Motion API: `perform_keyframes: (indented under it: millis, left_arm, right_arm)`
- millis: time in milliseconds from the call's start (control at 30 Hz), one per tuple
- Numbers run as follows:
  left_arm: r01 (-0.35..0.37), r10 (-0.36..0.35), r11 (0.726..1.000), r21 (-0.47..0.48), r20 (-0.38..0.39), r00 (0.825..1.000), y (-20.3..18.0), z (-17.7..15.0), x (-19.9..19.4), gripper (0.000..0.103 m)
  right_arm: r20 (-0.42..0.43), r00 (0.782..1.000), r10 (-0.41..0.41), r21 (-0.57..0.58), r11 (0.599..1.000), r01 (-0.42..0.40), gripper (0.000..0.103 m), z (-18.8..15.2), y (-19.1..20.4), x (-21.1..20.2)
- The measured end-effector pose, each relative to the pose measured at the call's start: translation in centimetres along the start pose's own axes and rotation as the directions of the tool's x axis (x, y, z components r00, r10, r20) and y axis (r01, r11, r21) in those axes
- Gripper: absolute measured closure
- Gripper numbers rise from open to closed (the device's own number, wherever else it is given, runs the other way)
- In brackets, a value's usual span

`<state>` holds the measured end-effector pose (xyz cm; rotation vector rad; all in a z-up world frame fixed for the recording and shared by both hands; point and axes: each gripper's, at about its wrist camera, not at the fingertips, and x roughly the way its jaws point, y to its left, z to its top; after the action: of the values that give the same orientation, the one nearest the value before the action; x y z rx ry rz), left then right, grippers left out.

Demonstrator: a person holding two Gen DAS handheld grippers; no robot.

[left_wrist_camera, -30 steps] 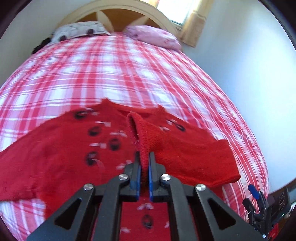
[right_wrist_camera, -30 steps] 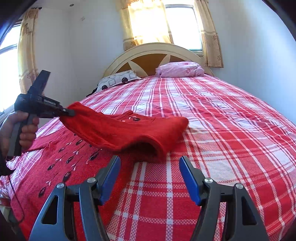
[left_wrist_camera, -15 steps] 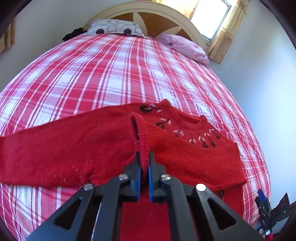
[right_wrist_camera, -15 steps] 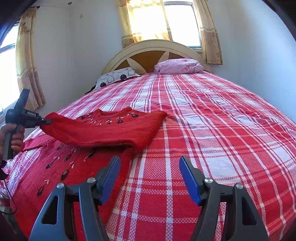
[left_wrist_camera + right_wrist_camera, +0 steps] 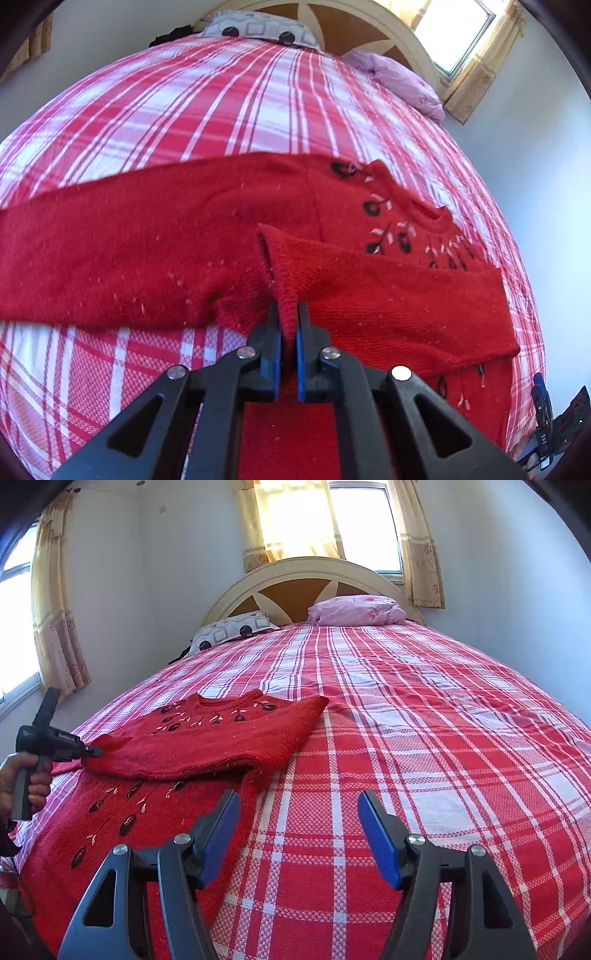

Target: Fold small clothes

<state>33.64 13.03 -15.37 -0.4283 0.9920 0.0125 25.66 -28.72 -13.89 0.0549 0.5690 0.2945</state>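
Observation:
A small red knitted sweater [image 5: 155, 240] with dark embroidered flowers lies on the bed; it also shows in the right wrist view [image 5: 207, 746]. My left gripper [image 5: 288, 317] is shut on the cuff of one sleeve [image 5: 369, 295], which lies folded across the sweater's chest. That gripper shows at the left of the right wrist view [image 5: 92, 751], low over the sweater. My right gripper [image 5: 295, 830] is open and empty, above the plaid sheet just right of the sweater's hem.
The bed has a red and white plaid sheet [image 5: 424, 738], a patterned pillow [image 5: 232, 629] and a pink pillow [image 5: 358, 611] by the cream headboard [image 5: 295, 576]. Walls and curtained windows surround it. The right gripper shows at the bed's edge [image 5: 546, 402].
My left gripper has carried the sleeve cuff leftward across the sweater and lowered it, so the sleeve now lies flat over the chest. My right gripper stayed open and hardly moved.

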Motion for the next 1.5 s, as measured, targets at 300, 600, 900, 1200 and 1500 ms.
perform_keyframes:
  millis: [300, 600, 900, 1200, 1500]
  left_arm:
    - [0.006, -0.005, 1.0, 0.008, -0.01, 1.0, 0.7, -0.2, 0.2, 0.097]
    - [0.009, -0.009, 1.0, 0.001, -0.021, 1.0, 0.4, -0.8, 0.1, 0.077]
    - [-0.042, 0.04, 0.997, 0.072, 0.024, 0.999, -0.7, -1.8, -0.8, 0.032]
    - [-0.088, 0.086, 0.995, 0.049, 0.041, 0.995, 2.9, -2.3, -2.6, 0.024]
    - [-0.207, 0.218, 0.969, -0.137, 0.066, 0.974, 12.6, -2.8, -6.7, 0.023]
  right_arm:
    - [-0.008, 1.0, -0.004, 0.0, 1.0, 0.004, 0.036, -0.1, 0.1, 0.2]
    - [-0.016, 1.0, 0.007, -0.04, 0.999, -0.008, 0.036, 0.7, 0.8, 0.2]
    - [-0.15, 0.976, 0.161, -0.224, 0.956, -0.192, 0.036, 7.2, 7.9, 6.3]
    - [-0.332, 0.938, 0.098, -0.106, 0.984, -0.141, 0.035, 3.7, 3.8, 11.9]
    - [-0.366, 0.93, 0.028, -0.136, 0.987, -0.083, 0.024, 2.7, 3.7, 12.3]
